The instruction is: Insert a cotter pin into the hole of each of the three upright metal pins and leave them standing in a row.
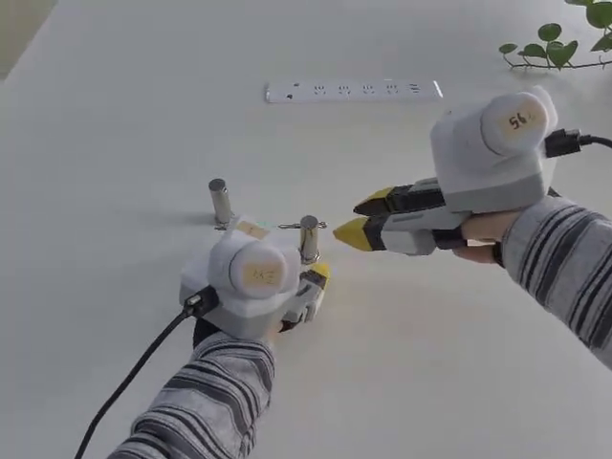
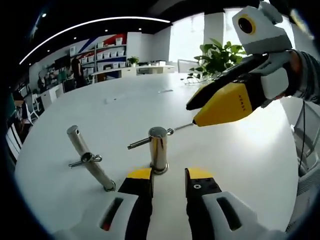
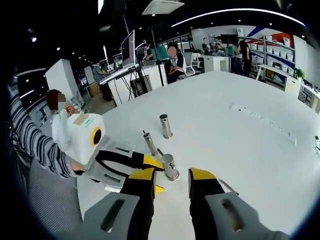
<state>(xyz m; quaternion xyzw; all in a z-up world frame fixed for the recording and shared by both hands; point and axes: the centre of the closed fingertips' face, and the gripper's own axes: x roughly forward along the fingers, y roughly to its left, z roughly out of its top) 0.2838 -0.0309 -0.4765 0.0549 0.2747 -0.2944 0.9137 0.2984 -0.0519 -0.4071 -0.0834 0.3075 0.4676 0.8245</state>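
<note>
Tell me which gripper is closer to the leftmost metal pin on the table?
Left. The left gripper sits just in front of that metal pin, slightly to its right; the right gripper is farther right, beyond the second pin.

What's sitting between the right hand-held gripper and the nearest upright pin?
Only the cotter pin, poking through that upright pin toward the right hand-held gripper; see the left gripper view.

The white desk (image 1: 115,115) is bright all over, lit softly from above. Pale little shadows lie on the desk beside the metal pins (image 1: 221,203). In both gripper views everything beyond the desk bends round, and long ceiling lights (image 2: 100,22) glow above it.
</note>
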